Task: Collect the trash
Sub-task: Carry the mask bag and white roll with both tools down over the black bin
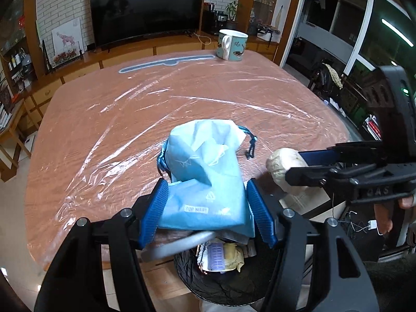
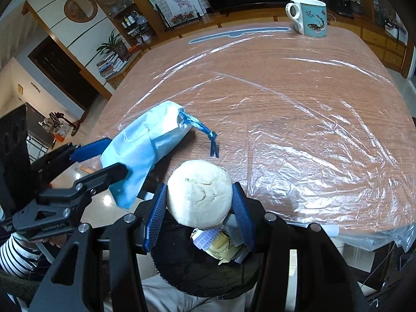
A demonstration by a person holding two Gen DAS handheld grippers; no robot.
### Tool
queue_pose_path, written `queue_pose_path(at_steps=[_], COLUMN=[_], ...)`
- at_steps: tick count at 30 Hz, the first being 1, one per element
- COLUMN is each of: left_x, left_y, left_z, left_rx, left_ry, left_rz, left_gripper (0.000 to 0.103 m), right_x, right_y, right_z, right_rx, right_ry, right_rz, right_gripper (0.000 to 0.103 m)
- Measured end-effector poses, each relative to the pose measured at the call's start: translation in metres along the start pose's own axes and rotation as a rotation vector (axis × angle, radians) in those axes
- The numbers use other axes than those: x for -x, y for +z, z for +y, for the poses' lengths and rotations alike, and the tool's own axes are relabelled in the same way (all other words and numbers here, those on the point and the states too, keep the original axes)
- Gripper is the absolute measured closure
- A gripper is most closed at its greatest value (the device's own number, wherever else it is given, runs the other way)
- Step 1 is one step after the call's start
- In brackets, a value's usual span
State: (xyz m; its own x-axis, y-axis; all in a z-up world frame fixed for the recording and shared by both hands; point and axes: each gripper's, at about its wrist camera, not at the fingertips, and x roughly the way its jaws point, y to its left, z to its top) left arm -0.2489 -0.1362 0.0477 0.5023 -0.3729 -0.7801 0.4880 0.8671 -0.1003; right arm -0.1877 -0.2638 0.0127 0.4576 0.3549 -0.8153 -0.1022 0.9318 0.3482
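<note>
Trash in two pieces hangs over one black bin (image 1: pixel 228 283) at the near edge of the desk (image 2: pixel 299 98): a blue drawstring pouch (image 1: pixel 205 182) clamped in the left tongs (image 1: pixel 208 208), and a pale crumpled ball (image 2: pixel 199 195) clamped in the right tongs (image 2: pixel 199 215). One mug (image 2: pixel 309 17) stands at the far edge. Only the right wrist view shows a striped sleeve (image 2: pixel 13 254); only the left shows a window (image 1: pixel 364 26).

both cams ride the tools, tilted steeply down across the film-covered wooden counter (image 1: pixel 182 91) toward the white-and-teal patterned mug (image 1: pixel 232 44) at the far edge. close range. left view catches the right tool (image 1: pixel 293 165) at its right edge, right view catches the left tool (image 2: pixel 109 158) at its left. shared: counter, mug, black bin (image 2: pixel 197 267) below
</note>
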Motion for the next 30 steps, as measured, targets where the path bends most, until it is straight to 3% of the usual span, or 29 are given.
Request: queue_pose_path(at_steps=[5,9,13,14,15,18,30], left_x=[-0.013,-0.027,-0.040,-0.043,-0.044,-0.039,0.010], left_y=[0.003,0.010,0.012,0.012,0.011,0.011,0.002], left_z=[0.002,0.003,0.005,0.005,0.005,0.008,0.012], left_rx=[-0.008,-0.004,-0.007,-0.010,-0.011,-0.002,0.055], left_ry=[-0.007,0.024,0.028,0.030,0.025,-0.007,-0.070], left_rz=[0.047,0.074,0.101,0.104,0.104,0.092,0.020], left_gripper=[0.040,0.029,0.028,0.031,0.045,0.059,0.061], right_x=[-0.001,-0.001,-0.002,-0.002,-0.002,0.000,0.018], right_y=[0.001,0.000,0.000,-0.001,0.000,0.000,-0.002], right_z=[0.002,0.003,0.004,0.003,0.003,0.001,0.003], right_rx=[0.002,0.004,0.009,0.009,0.009,0.002,0.012], right_ry=[0.001,0.002,0.000,-0.001,-0.002,-0.003,0.047], right_rz=[-0.001,0.002,0.005,0.003,0.003,-0.002,-0.020], right_gripper=[0.053,0.053,0.053,0.053,0.053,0.054,0.053])
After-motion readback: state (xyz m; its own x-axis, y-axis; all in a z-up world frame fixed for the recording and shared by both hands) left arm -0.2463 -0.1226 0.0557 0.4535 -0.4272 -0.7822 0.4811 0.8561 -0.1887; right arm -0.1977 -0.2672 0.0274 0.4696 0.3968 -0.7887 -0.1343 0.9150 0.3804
